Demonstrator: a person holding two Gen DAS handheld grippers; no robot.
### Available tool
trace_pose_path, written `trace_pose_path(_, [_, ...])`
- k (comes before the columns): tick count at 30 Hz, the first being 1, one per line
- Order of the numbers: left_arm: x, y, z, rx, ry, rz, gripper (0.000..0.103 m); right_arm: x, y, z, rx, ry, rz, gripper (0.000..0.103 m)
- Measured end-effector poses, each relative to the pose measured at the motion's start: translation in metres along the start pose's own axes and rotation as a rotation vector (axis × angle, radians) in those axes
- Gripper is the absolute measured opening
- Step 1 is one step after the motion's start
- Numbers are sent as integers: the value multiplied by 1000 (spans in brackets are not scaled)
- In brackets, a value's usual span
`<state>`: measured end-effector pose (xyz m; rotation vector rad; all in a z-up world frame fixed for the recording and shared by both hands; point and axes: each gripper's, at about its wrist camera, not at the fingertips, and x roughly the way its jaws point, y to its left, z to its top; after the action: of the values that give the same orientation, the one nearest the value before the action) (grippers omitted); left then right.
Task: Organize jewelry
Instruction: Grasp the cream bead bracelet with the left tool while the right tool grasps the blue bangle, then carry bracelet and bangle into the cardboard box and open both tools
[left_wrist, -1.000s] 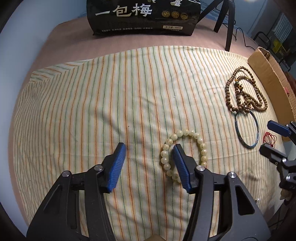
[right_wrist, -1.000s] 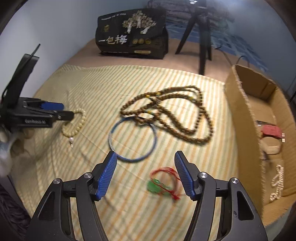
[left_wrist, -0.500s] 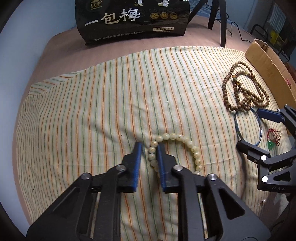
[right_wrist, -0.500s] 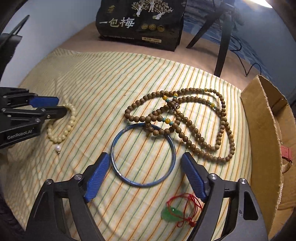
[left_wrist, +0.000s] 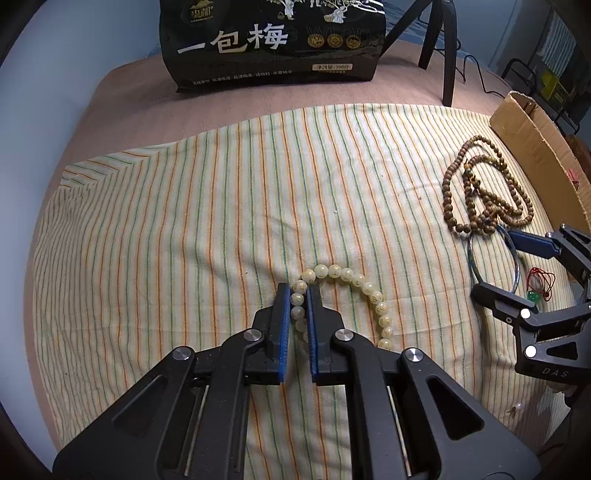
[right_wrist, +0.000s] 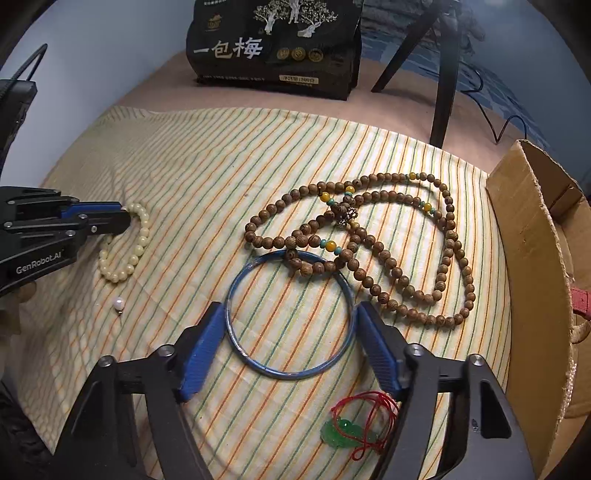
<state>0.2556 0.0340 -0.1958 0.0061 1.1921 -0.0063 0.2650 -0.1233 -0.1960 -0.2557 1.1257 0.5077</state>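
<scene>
My left gripper (left_wrist: 298, 291) is shut on the left side of a cream bead bracelet (left_wrist: 354, 282), which lies on the striped cloth (left_wrist: 207, 221); it also shows in the right wrist view (right_wrist: 125, 218) with the bracelet (right_wrist: 138, 242). My right gripper (right_wrist: 290, 317) is open, its fingers on either side of a blue bangle (right_wrist: 290, 371) lying flat. A long brown wooden bead necklace (right_wrist: 391, 262) overlaps the bangle's far edge. A green pendant on red cord (right_wrist: 341, 435) lies near the right finger. A loose pearl (right_wrist: 119, 304) lies by the bracelet.
An open cardboard box (right_wrist: 532, 280) stands along the right edge with a few items inside. A black snack bag (left_wrist: 273, 40) stands at the back beside tripod legs (left_wrist: 447, 51). The bed's pink sheet (left_wrist: 122, 110) surrounds the cloth.
My left gripper closed onto the cream bracelet. My right gripper moved forward from the green pendant until its open fingers straddle the blue bangle.
</scene>
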Motion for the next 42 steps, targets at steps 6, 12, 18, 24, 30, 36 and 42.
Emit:
trace_pose_path(6, [-18,-8,3,5,-41,-9,5,-12,1,-6,15,-18,24,71])
trace_pose_path(12, [-48,-12,2,-7,-91,-60,5,-33,2,-16,3,-49,23,71])
trace_pose_path(18, [-74,-24,5,-19,-141,-115,5,-61,-10,-21,29,-100,22,71])
trace_pose_path(24, [-91,-40,11,-19,-181,-158,5,-85,-23,-26,44,-147,-1,71])
trace_pose_path(30, [-106,-56,19,-12,-226,-195,5,-109,-44,-34,67,-184,-28,71])
trace_pose_path(36, [-118,-78,27,4,-262,-225,5,-127,-68,-41,102,-221,-56,71])
trace_pose_path(42, [-125,-111,37,44,-295,-256,5,-140,-98,-50,145,-240,-95,71])
